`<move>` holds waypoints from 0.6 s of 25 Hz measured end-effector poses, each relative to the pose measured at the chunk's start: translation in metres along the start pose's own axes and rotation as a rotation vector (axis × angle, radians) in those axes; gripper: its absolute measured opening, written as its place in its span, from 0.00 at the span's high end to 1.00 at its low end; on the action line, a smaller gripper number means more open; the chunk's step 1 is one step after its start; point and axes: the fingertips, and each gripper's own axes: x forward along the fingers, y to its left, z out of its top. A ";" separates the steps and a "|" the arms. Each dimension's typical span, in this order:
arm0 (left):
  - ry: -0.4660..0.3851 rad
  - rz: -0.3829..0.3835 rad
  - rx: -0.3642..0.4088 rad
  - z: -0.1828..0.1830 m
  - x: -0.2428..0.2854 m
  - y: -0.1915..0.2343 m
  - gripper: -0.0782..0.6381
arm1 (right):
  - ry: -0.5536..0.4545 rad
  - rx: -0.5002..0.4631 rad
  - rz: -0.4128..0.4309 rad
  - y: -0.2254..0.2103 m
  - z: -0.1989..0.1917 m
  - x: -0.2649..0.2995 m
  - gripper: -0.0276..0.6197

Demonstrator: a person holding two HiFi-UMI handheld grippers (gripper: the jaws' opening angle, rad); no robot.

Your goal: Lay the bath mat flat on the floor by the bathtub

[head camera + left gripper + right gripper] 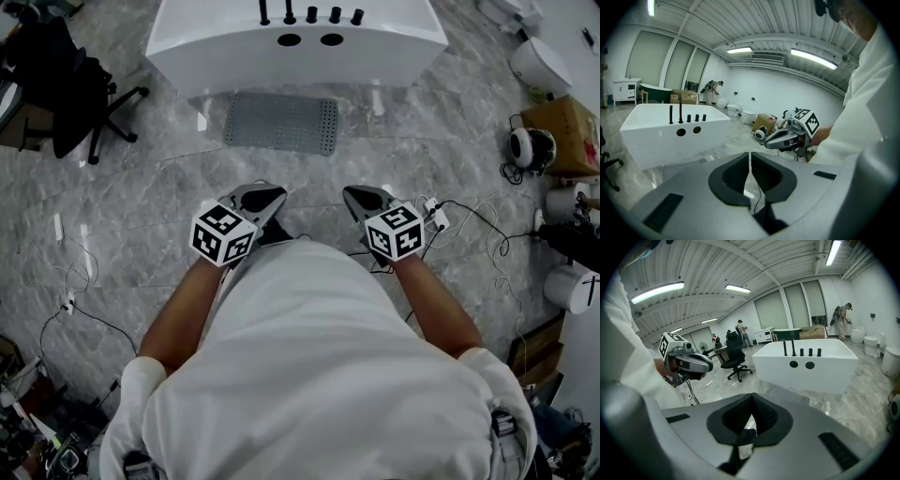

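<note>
The grey perforated bath mat (281, 122) lies flat on the marble floor right in front of the white bathtub (291, 42). Both grippers hang close to the person's body, well short of the mat. My left gripper (265, 199) is shut with nothing in it; its jaws meet in a thin seam in the left gripper view (749, 164). My right gripper (361, 200) is shut and empty too, its jaws closed together in the right gripper view (751, 404). A strip of the mat (790, 394) shows beyond them, below the tub (806, 364).
A black office chair (66, 84) stands at the far left. A cardboard box (567, 131), white toilets (539, 66) and rolls line the right side. Cables (469, 220) trail over the floor at the right and lower left.
</note>
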 end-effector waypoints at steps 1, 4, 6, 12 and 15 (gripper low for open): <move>0.002 -0.001 0.001 0.000 0.000 0.000 0.85 | 0.001 0.002 -0.001 0.000 0.000 0.000 0.95; 0.010 -0.004 0.002 0.001 0.001 0.004 0.85 | 0.003 0.008 0.000 -0.001 0.000 0.004 0.95; 0.015 -0.006 0.000 0.001 0.003 0.008 0.85 | 0.006 0.010 0.001 -0.003 0.000 0.009 0.95; 0.024 -0.008 0.001 0.006 0.008 0.017 0.85 | 0.010 0.013 0.007 -0.010 0.007 0.019 0.95; 0.023 -0.009 0.000 0.011 0.005 0.037 0.85 | 0.014 0.012 0.008 -0.012 0.019 0.037 0.95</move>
